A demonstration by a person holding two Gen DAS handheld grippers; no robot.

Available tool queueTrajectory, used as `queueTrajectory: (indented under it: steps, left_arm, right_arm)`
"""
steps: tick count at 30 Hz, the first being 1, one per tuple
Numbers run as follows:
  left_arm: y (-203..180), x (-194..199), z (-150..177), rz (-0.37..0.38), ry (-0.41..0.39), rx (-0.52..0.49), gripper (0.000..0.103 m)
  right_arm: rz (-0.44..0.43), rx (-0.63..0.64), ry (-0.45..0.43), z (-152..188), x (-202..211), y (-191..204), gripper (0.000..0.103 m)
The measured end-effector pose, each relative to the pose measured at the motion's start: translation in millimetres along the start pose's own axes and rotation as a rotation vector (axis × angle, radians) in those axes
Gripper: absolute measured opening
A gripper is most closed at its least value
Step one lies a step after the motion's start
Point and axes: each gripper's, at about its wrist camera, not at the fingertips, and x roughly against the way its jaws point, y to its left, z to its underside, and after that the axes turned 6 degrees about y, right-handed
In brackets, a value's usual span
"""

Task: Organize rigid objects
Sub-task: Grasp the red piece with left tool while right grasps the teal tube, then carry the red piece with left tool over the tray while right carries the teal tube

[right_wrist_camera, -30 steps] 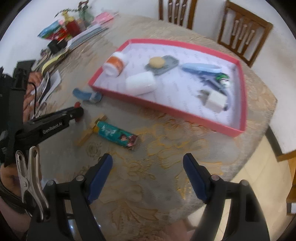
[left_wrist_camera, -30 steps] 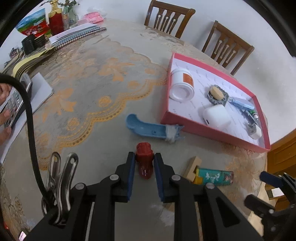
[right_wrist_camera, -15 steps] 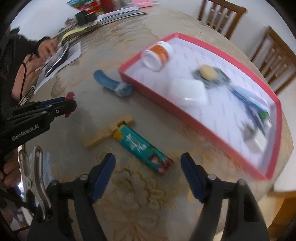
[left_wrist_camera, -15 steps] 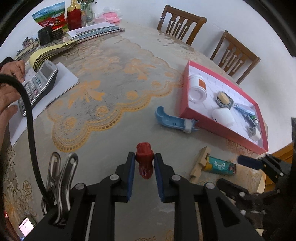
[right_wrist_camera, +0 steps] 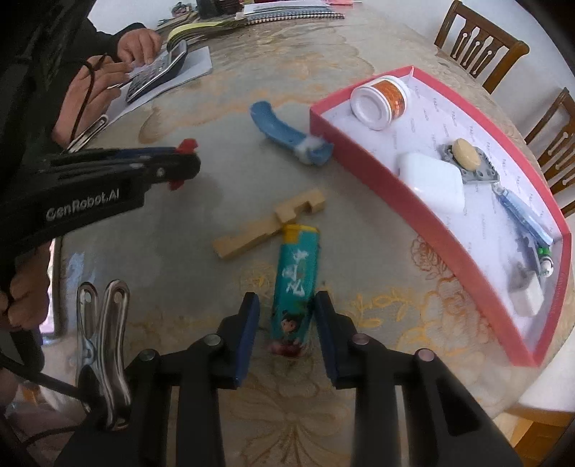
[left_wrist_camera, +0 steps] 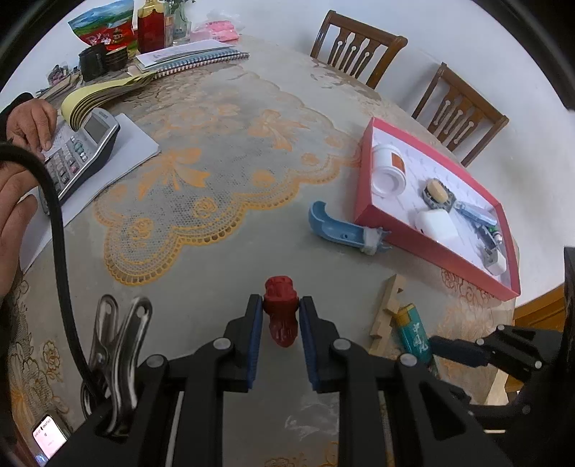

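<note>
My left gripper (left_wrist_camera: 279, 309) is shut on a small red figurine (left_wrist_camera: 281, 312) and holds it above the table; it also shows in the right wrist view (right_wrist_camera: 183, 158). My right gripper (right_wrist_camera: 286, 305) has closed in around the teal lighter (right_wrist_camera: 296, 283), its pads beside it with small gaps. A wooden notched block (right_wrist_camera: 267, 224) lies just beyond the lighter. A blue curved handle (right_wrist_camera: 287, 134) lies against the red tray (right_wrist_camera: 363, 158), which holds a white jar (right_wrist_camera: 381, 100), a white case (right_wrist_camera: 431, 183) and small items.
A person's hands work a calculator (left_wrist_camera: 79, 154) on paper at the left. Notebooks (left_wrist_camera: 190, 59), a red bottle (left_wrist_camera: 151, 27) and packets stand at the far edge. Two wooden chairs (left_wrist_camera: 359, 39) stand behind the table. The table edge runs close right of the tray.
My right gripper moved down and forward over the lighter and narrowed its jaws around it. My left gripper, still holding the red figurine, pulled back from the tray.
</note>
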Motion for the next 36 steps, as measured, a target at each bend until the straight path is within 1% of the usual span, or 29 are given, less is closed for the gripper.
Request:
queueTrajectory:
  steps: [5, 6, 7, 11, 14, 18, 28, 36]
  left_arm:
    - [-2.8, 2.5, 1.7, -0.009, 0.0, -0.008, 0.022]
    - [-3.1, 2.8, 1.8, -0.009, 0.001, -0.009, 0.022]
    - [-3.6, 3.1, 1.9, -0.011, 0.001, -0.011, 0.022]
    - [-6.2, 4.1, 1.2, -0.017, 0.0, -0.012, 0.022]
    - [-10.1, 6.1, -0.1, -0.02, -0.005, -0.017, 0.022]
    - [-16.3, 9.4, -1.6, -0.021, -0.012, -0.027, 0.022]
    - [-31.5, 18.6, -9.1, -0.023, -0.029, -0.023, 0.022]
    - [-54.1, 30.4, -23.3, -0.002, -0.058, -0.046, 0.022]
  right_arm:
    - [-0.005, -0.031, -0.019, -7.5, -2.9, 2.1, 0.033]
    - [0.0, -0.024, -0.022, -6.1, -3.0, 3.1, 0.027]
    - [0.004, -0.018, -0.024, -4.6, -3.3, 3.6, 0.025]
    - [-0.024, -0.042, -0.029, -1.6, -2.2, -1.7, 0.024]
    - [-0.072, -0.088, -0.019, 1.9, -0.4, -10.6, 0.024]
    - [-0.11, -0.126, -0.012, 8.2, 3.3, -21.6, 0.024]
    - [-0.124, -0.131, -0.05, 21.2, 30.9, -38.0, 0.024]
    - [-0.137, -0.175, -0.112, 31.6, 59.4, -67.6, 0.024]
